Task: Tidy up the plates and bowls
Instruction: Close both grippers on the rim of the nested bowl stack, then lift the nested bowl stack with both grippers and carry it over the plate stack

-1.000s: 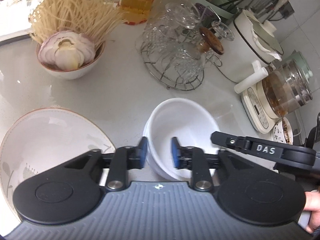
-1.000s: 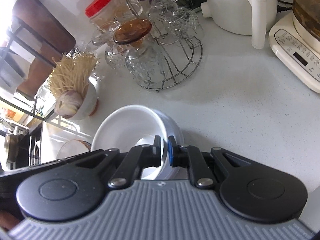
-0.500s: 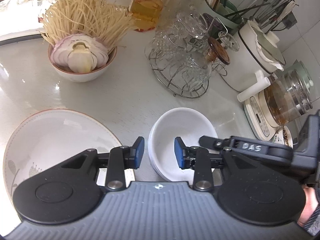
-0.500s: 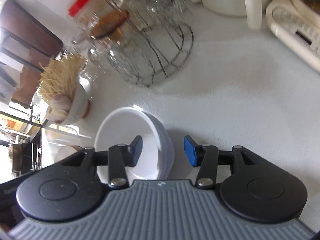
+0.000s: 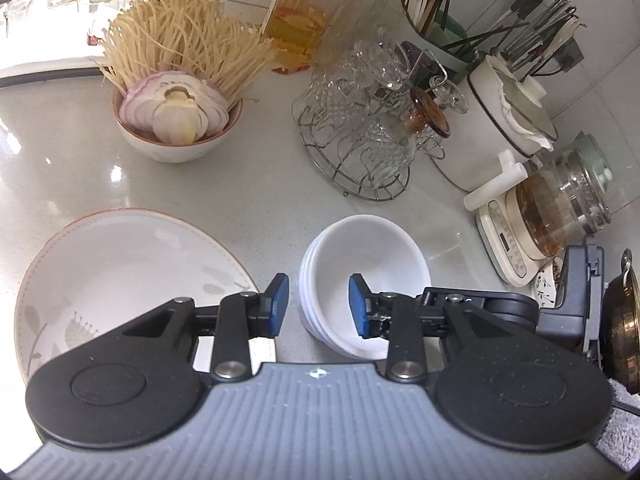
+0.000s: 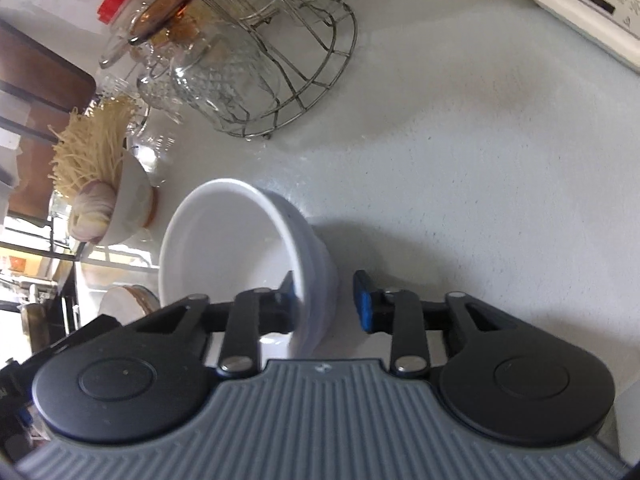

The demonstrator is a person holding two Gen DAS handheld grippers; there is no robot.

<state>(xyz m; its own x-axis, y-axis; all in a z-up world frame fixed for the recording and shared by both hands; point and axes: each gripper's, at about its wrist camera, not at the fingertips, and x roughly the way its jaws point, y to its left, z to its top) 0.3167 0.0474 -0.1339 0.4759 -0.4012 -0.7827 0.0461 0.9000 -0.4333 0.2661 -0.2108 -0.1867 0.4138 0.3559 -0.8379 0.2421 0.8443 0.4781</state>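
The stack of glossy white ceramic bowls point(image 5: 366, 276) sits low and centre on the pale counter. The left gripper point(image 5: 318, 308) and the right gripper point(image 6: 326, 300), both spread open and empty, each straddle its near rim. The flat cream floral plate point(image 5: 120, 276) lies lower left, nearer the left gripper.

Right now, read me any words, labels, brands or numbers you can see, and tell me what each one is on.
No text reads clearly.
Kettle base control panel: printed markings, too small to read in either view.
Left claw housing: a tiny emblem, unreadable.
Red-lidded jar: no label visible.
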